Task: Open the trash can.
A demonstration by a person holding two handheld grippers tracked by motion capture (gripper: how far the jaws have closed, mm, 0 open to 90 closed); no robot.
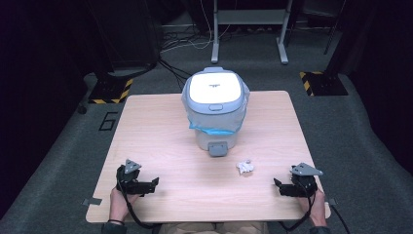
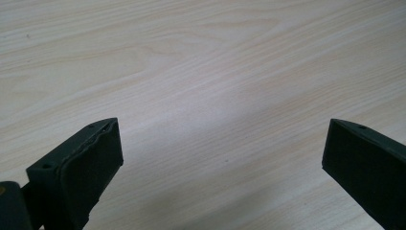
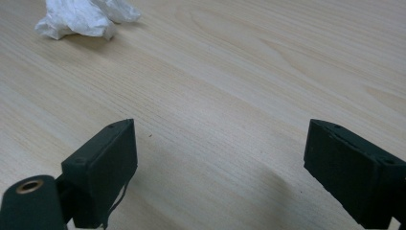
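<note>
I hold both grippers, left [image 1: 155,183] and right [image 1: 276,184], low over the near counter [image 1: 160,141] with jaws wide and empty, staged for the crumpled tissue [image 1: 245,166] lying before the bin [image 1: 215,109], nearer the right.

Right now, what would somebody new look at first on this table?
Probably the big white bin with a closed lid and a bag tucked round its rim, standing at the table's far middle. Next, the crumpled white paper lying in front of it, a bit to the right. The left gripper and right gripper wait open at the near corners.
</note>
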